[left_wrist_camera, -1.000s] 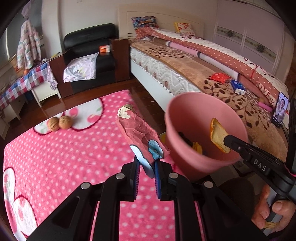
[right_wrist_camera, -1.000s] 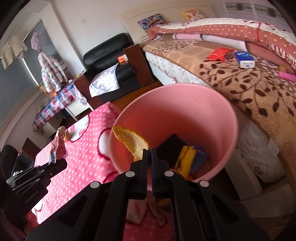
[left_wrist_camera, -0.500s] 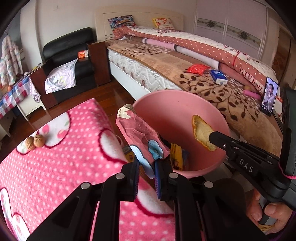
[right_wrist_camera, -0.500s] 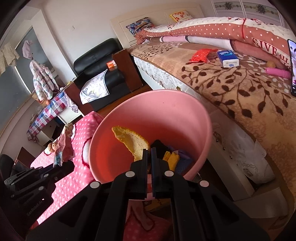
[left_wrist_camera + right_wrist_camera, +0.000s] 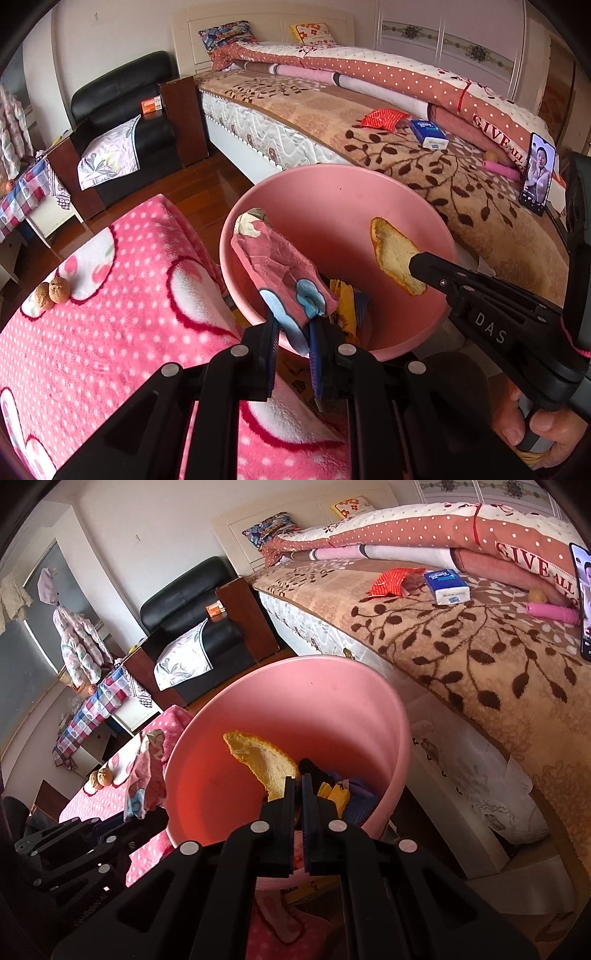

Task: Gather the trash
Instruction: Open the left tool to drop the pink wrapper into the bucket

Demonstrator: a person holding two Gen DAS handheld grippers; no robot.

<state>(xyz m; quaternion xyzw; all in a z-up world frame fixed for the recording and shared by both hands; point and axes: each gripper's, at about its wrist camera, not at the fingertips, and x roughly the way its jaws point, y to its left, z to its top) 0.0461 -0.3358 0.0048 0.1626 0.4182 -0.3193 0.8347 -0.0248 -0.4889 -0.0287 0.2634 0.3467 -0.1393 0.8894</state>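
Both tongs full right now. My left tongs (image 5: pixel 291 328) are pinched on a crumpled pink wrapper (image 5: pixel 275 266), its long axis running up and away from the tips, far end already over the near rim of the pink bin (image 5: pixel 436 221). My right tongs (image 5: pixel 298 794) are clamped shut on a piece of orange peel (image 5: pixel 258 757), which hangs inside the bin mouth, straight ahead of the tips. So the right side looks closer to a clean drop. Two walnuts (image 5: pixel 51 293) sit off left on the bench (image 5: pixel 110 332).
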